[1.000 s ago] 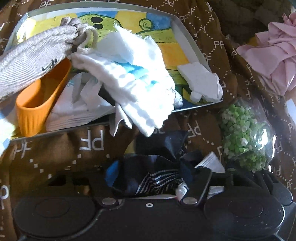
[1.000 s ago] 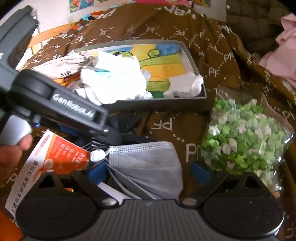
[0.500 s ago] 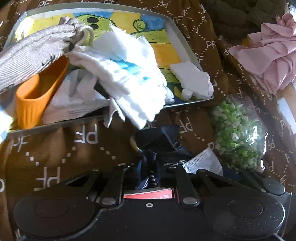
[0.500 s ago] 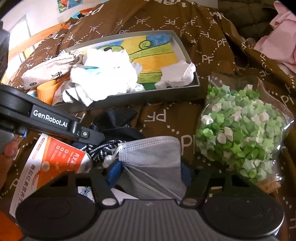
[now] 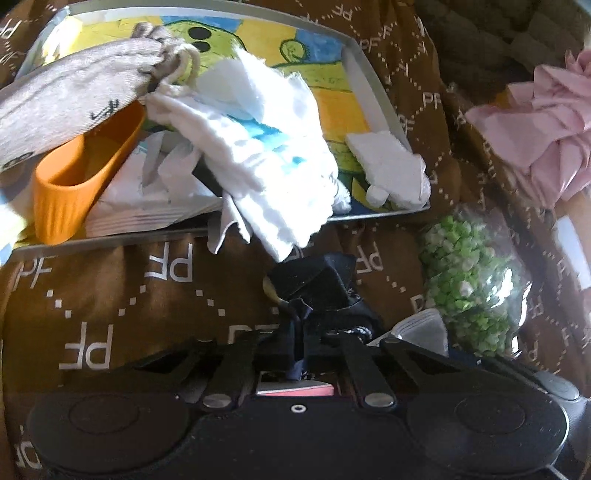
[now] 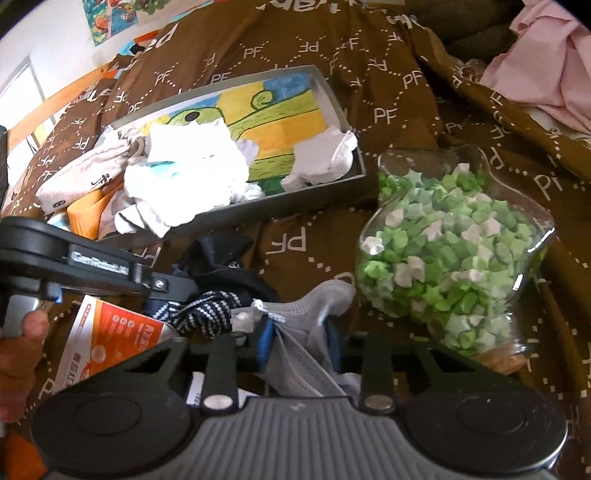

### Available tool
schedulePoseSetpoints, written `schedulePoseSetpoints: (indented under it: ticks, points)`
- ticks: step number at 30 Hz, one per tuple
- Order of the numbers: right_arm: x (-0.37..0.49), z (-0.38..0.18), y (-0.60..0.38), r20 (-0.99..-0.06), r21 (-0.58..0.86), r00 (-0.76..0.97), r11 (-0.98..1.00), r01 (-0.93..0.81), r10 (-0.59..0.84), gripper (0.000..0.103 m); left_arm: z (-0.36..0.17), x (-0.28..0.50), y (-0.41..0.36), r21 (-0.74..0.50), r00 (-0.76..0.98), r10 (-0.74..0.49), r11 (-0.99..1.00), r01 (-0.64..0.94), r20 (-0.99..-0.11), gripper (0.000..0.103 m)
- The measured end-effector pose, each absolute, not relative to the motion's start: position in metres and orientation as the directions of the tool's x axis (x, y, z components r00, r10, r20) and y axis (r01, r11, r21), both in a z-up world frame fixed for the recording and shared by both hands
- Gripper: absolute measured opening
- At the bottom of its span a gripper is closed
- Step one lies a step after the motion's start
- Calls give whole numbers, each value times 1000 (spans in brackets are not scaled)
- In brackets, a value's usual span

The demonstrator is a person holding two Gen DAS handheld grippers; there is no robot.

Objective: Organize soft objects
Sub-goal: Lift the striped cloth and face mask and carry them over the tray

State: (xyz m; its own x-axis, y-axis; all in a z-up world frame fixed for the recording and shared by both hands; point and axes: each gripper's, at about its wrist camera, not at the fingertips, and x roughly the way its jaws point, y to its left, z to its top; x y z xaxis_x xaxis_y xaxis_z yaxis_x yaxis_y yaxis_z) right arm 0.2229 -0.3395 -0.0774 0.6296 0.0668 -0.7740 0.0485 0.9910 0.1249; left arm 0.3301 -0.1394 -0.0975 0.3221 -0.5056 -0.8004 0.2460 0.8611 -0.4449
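My left claw has just been closing and now pinches the dark sock, which bunches up between its pads. My right claw has just been closing too, and the grey mask is now gathered into a fold between its jaws.

— What sort of place is this?

— A bedroom in a home. Everything lies on a brown quilt printed with white "PF" letters and dotted diamonds, rumpled the way bedding is.

— Anything else?

— A crumpled pink garment sits at the quilt's far right edge, and a dark quilted padded cover lies beyond it. Past the quilt's far left corner run a wooden bed rail and a white wall with a colourful cartoon poster.

— And the small things?

— A clear glass jar of green and white paper stars, a household keepsake, rests on the quilt.
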Motion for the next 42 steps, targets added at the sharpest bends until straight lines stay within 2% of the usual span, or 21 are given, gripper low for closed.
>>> schedulePoseSetpoints:
  ticks: [5,9,16,21,28,42]
  points:
    - [221,-77,-342,-772,135,632,989,61,66,22,-87,322,-133,-479,354,-531,847,228,-770,2]
    - [216,-73,-357,-760,216,642,971,103,101,14,-75,312,-131,-467,383,-526,851,242,-760,2]
    - [206,-65,-384,-711,362,683,920,152,167,11,-49,297,-127,-465,439,-532,847,258,-724,2]
    - [197,-56,-399,-631,486,739,862,140,236,11,-25,289,-129,-443,470,-525,851,282,-710,2]
    - [189,-45,-408,-516,575,812,813,91,274,12,1,282,-133,-427,503,-520,854,298,-690,2]
    - [212,-27,-407,-261,595,940,803,-22,219,12,43,311,-146,-471,633,-537,832,292,-557,2]
